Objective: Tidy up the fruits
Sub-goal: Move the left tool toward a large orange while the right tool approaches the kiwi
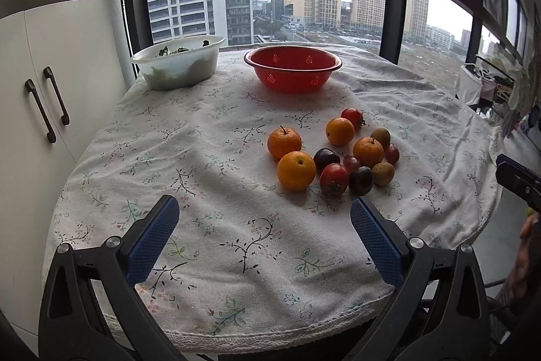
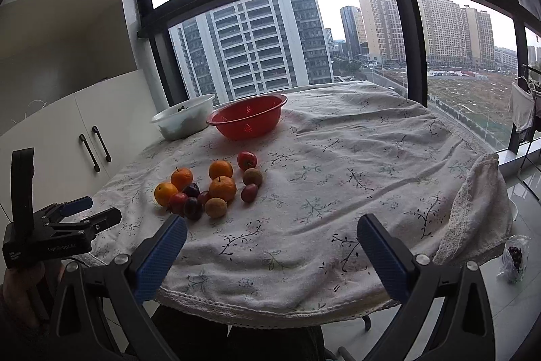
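Note:
A cluster of fruits lies on the round cloth-covered table [image 1: 209,158]: several oranges [image 1: 296,171], red tomatoes [image 1: 334,179], dark plums [image 1: 360,180] and small brownish fruits [image 1: 383,173]. The same cluster [image 2: 222,188] shows in the right wrist view. An empty red colander bowl [image 1: 292,67] [image 2: 248,120] stands at the far side. My left gripper [image 1: 264,219] is open and empty, above the near table edge, short of the fruits. My right gripper [image 2: 271,234] is open and empty, to the right of the fruits. The left gripper [image 2: 91,208] also shows at the left in the right wrist view.
A white tub [image 1: 179,61] with green leaves stands left of the red bowl. White cabinets [image 1: 50,97] stand left of the table. A large window is behind it. A plastic bag [image 2: 514,257] lies on the floor at the right.

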Tool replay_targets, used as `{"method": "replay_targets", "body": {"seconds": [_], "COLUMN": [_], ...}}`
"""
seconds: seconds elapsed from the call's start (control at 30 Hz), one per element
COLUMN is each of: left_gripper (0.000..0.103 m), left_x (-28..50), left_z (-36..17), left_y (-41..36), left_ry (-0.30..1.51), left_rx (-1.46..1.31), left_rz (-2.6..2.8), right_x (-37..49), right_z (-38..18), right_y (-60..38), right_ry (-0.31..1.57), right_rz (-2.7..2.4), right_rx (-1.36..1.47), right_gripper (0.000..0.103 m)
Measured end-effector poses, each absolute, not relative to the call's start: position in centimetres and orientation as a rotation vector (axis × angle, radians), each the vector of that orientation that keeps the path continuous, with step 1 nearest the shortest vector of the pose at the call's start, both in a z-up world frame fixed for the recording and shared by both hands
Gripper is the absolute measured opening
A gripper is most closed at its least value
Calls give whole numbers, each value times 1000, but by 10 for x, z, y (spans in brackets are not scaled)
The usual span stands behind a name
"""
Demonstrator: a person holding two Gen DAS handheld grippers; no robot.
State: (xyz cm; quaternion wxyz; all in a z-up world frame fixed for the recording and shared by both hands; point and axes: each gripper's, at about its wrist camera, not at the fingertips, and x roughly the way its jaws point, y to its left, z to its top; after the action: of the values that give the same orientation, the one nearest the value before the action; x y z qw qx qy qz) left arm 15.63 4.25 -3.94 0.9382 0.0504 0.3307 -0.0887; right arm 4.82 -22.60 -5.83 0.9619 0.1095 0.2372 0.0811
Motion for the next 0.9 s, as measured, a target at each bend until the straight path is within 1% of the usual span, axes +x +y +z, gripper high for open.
{"method": "replay_targets", "body": {"seconds": [0.1,0.2,0.23,0.3,0.33,0.4,0.47,0.6,0.73,0.77,0.8,0.87,0.9], "left_gripper": [103,102,101,82,78,65,60,60,59,55,45,36,36], "left_x": [184,207,214,227,233,244,251,263,268,268,268,269,268], "left_z": [-38,-40,-42,-47,-50,-58,-65,-73,-79,-81,-82,-85,-87], "left_y": [37,31,29,22,20,17,14,15,12,12,11,10,9], "left_ry": [713,741,755,782,800,826,849,872,893,899,907,918,909], "left_rx": [176,255,274,300,305,307,307,283,280,274,265,252,256], "left_rz": [-244,-315,-338,-375,-391,-410,-423,-451,-475,-491,-509,-535,-537], "right_x": [68,90,97,106,111,120,128,143,151,152,153,154,155], "right_z": [-60,-61,-60,-60,-59,-61,-65,-71,-76,-77,-77,-78,-79], "right_y": [-228,-218,-215,-210,-208,-207,-209,-218,-222,-222,-220,-218,-217], "right_ry": [502,528,525,519,520,524,538,570,598,603,608,617,621], "right_rz": [210,236,255,277,287,297,300,288,287,288,290,296,298], "right_rx": [254,209,194,174,163,154,158,192,213,211,209,203,197], "right_gripper": [103,103,103,103,102,99,94,90,89,88,88,86,86]}}
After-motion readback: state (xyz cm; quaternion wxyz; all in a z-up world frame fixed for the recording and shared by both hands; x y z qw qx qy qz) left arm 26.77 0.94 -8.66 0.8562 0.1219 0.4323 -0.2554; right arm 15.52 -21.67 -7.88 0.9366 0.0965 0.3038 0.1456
